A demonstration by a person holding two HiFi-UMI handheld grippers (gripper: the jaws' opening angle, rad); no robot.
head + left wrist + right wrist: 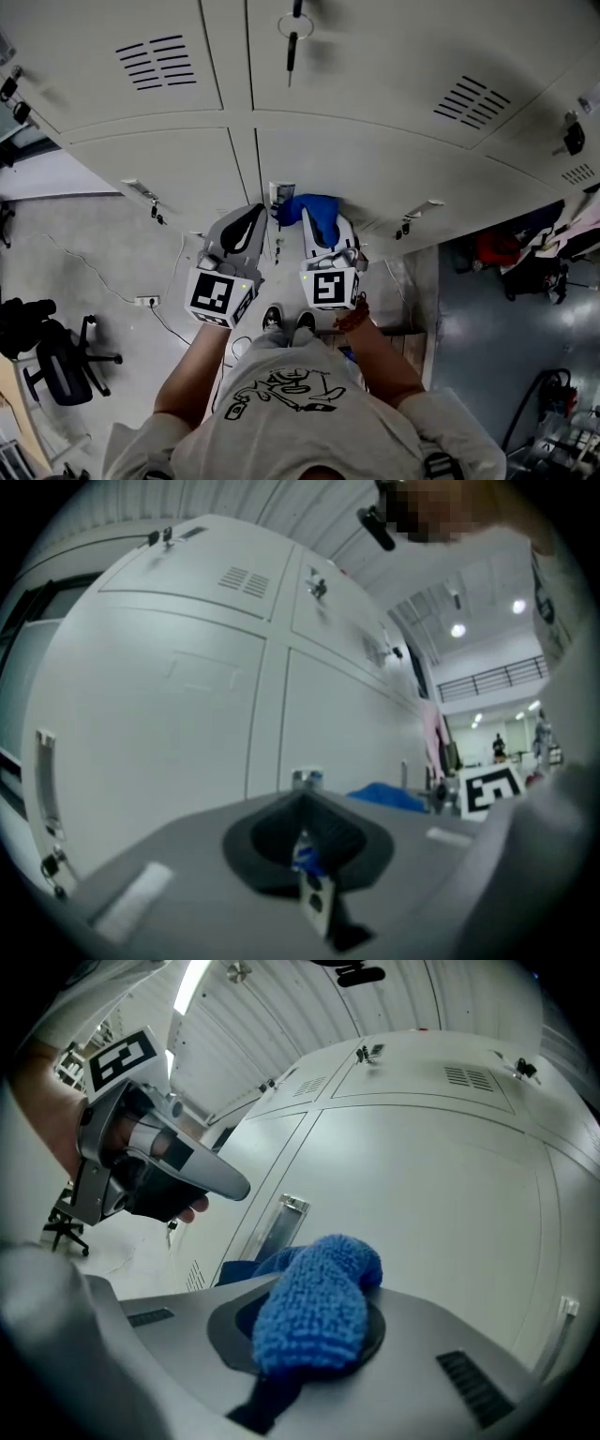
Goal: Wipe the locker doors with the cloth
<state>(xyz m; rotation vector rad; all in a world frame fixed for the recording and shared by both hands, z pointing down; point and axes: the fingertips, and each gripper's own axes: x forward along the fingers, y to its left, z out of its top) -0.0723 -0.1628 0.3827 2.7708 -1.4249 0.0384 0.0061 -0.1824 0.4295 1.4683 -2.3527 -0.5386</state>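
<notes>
The grey locker doors [375,169] fill the head view ahead of me. A blue knitted cloth [314,216] is bunched in my right gripper [322,236], which is shut on it and held close to a lower door beside a metal handle [279,194]. In the right gripper view the cloth [314,1302] covers the jaws, with the door [431,1204] just beyond it. My left gripper [255,214] hangs level beside it, shut on nothing, its tips [305,782] a short way off the doors [169,714]. The cloth [384,796] shows at its right.
A key ring [292,33] hangs from an upper door's lock. Door handles stick out at left [141,190] and right [420,208]. On the floor stand an office chair [56,361] and a cable with a socket [145,301]. Bags and clutter [525,258] lie at the right.
</notes>
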